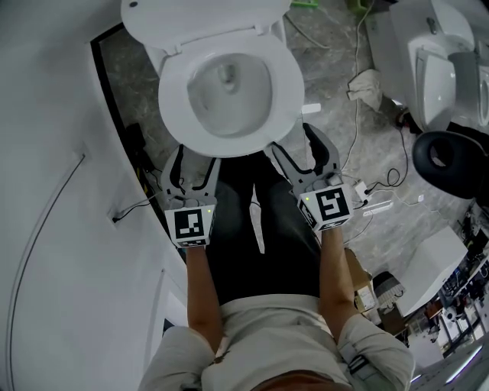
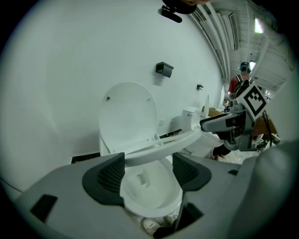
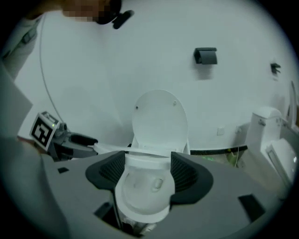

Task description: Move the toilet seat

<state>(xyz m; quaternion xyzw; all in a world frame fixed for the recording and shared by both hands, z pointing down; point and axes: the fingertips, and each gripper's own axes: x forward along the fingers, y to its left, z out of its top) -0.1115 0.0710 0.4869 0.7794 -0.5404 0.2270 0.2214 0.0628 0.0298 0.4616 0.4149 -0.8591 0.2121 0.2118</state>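
The white toilet's lid [image 1: 199, 19] stands up against the wall, and its seat ring [image 1: 286, 92] lies over the bowl [image 1: 229, 84]. In both gripper views the seat [image 2: 159, 148] [image 3: 140, 151] hangs tilted a little above the bowl rim. My left gripper [image 1: 199, 155] [image 2: 148, 172] is open at the seat's front left, and the rim crosses just above its pads. My right gripper [image 1: 290, 137] [image 3: 148, 172] is open at the front right in the same way. No pad presses on the seat. Each gripper shows in the other's view: right [image 2: 219, 123], left [image 3: 81, 144].
A white wall panel [image 1: 61, 191] runs close on the left. Cables [image 1: 359, 114] and a rag lie on the stone floor to the right. A second toilet [image 1: 435, 53] and a black ring [image 1: 451, 156] stand at far right. A person [image 2: 242, 77] stands in the background.
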